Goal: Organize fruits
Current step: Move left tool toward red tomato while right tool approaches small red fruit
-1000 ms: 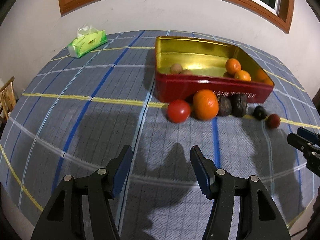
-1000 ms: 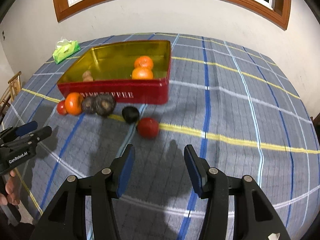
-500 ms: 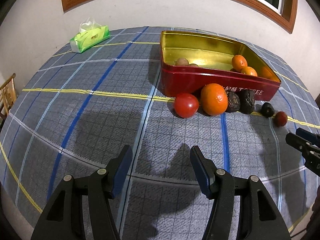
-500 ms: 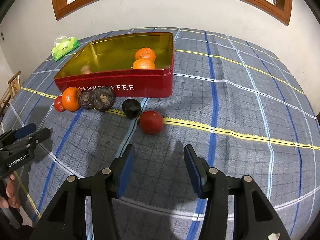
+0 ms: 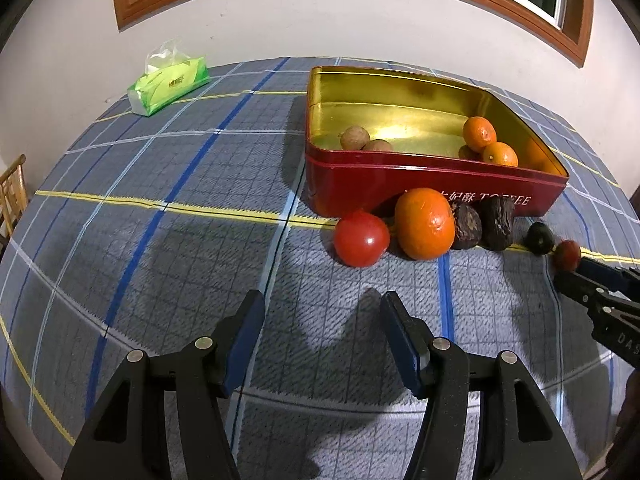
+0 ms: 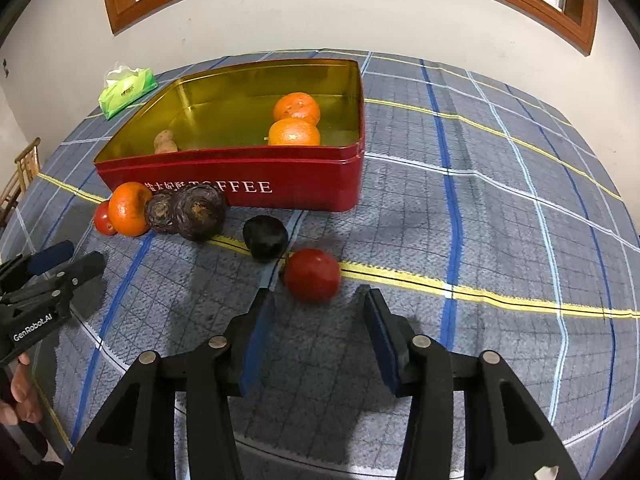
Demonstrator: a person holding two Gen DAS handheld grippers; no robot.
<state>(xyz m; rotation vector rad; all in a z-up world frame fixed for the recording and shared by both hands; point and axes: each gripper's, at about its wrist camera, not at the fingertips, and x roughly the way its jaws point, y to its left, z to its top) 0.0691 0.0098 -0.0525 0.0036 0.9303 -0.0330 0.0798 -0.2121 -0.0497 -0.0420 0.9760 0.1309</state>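
Right gripper (image 6: 314, 298) now nearer the red tomato (image 6: 312, 275), jaws just narrowed, tomato just ahead of the tips, not yet between them; fruit untouched.

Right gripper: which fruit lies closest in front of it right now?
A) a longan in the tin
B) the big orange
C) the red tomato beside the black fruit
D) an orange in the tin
C: in the right wrist view the red tomato sits on the cloth just ahead of the open right gripper, with the black fruit right behind it.
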